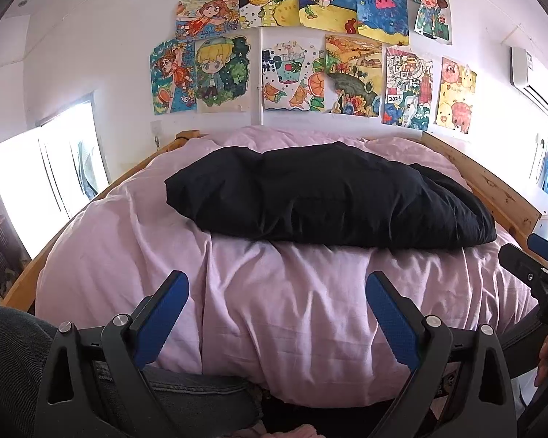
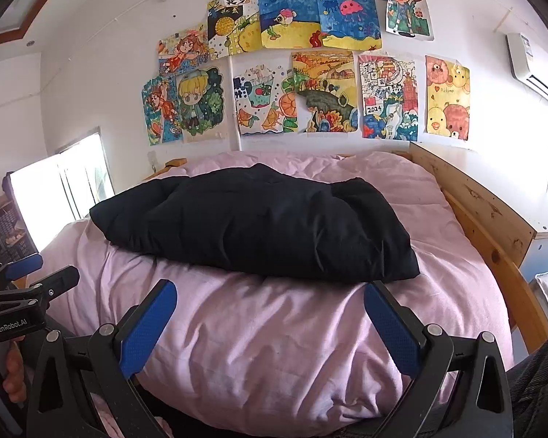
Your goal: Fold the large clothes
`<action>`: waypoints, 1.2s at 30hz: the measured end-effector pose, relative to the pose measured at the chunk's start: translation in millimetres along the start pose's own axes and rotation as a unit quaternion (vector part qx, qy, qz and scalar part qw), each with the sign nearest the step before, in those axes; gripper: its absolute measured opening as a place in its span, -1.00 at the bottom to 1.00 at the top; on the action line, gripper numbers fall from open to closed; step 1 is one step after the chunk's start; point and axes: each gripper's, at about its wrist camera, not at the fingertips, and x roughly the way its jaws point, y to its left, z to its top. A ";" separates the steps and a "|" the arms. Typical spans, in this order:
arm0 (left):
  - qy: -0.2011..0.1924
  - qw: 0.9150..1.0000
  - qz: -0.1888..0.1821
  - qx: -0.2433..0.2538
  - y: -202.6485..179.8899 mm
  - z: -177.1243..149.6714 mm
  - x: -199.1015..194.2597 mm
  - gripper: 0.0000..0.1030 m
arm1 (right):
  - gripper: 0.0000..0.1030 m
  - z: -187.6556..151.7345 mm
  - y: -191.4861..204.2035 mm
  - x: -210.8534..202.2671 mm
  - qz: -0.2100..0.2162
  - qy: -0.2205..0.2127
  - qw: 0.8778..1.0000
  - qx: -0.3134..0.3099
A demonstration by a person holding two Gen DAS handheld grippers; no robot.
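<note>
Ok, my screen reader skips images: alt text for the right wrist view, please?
A black garment lies in a folded bundle on a pink duvet, with the open right gripper empty in front of it. Children's drawings cover the wall behind.

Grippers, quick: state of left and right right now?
Left gripper: open, holding nothing, above the pink duvet.
Right gripper: open, holding nothing, short of the black garment.

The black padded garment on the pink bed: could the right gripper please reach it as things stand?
Probably yes: the right gripper is open, and only bare pink duvet lies before the black padded garment.
</note>
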 end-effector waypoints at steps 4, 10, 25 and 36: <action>0.000 1.000 0.000 0.000 0.1 0.1 0.2 0.85 | 1.00 -0.4 0.1 0.3 -0.001 0.000 1.000 0.001; 0.000 1.000 0.000 0.001 0.9 0.1 0.3 0.85 | 1.00 0.1 -1.9 -0.1 0.001 0.000 1.000 0.000; 0.000 1.000 0.000 0.002 3.1 -1.0 0.9 0.85 | 1.00 -0.3 -3.1 0.1 0.001 0.000 1.000 0.001; 0.001 1.000 0.002 0.003 3.5 -0.7 0.9 0.85 | 1.00 0.2 -3.4 -0.2 0.001 0.000 1.000 0.002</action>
